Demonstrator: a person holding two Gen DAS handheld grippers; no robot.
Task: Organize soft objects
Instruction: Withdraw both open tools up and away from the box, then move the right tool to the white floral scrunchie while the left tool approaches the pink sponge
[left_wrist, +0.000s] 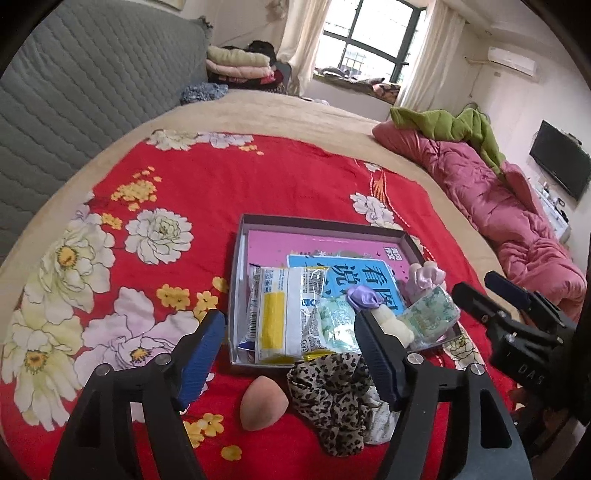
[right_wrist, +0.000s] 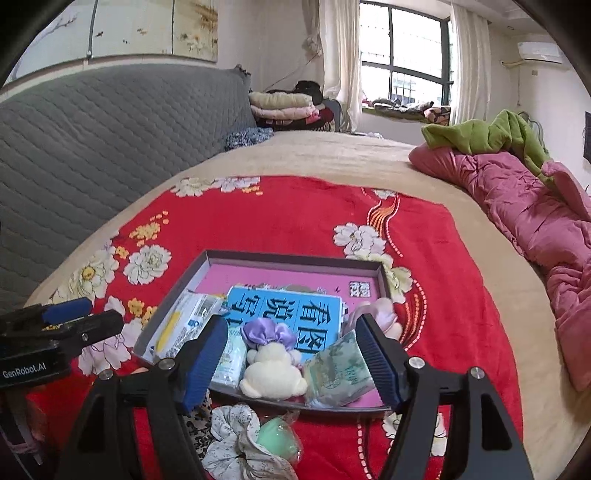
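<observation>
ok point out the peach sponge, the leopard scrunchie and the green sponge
peach sponge (left_wrist: 258, 403), left wrist view, middle of its rounded body
leopard scrunchie (left_wrist: 332, 398), left wrist view, centre folds
green sponge (right_wrist: 277, 437), right wrist view, its top
</observation>
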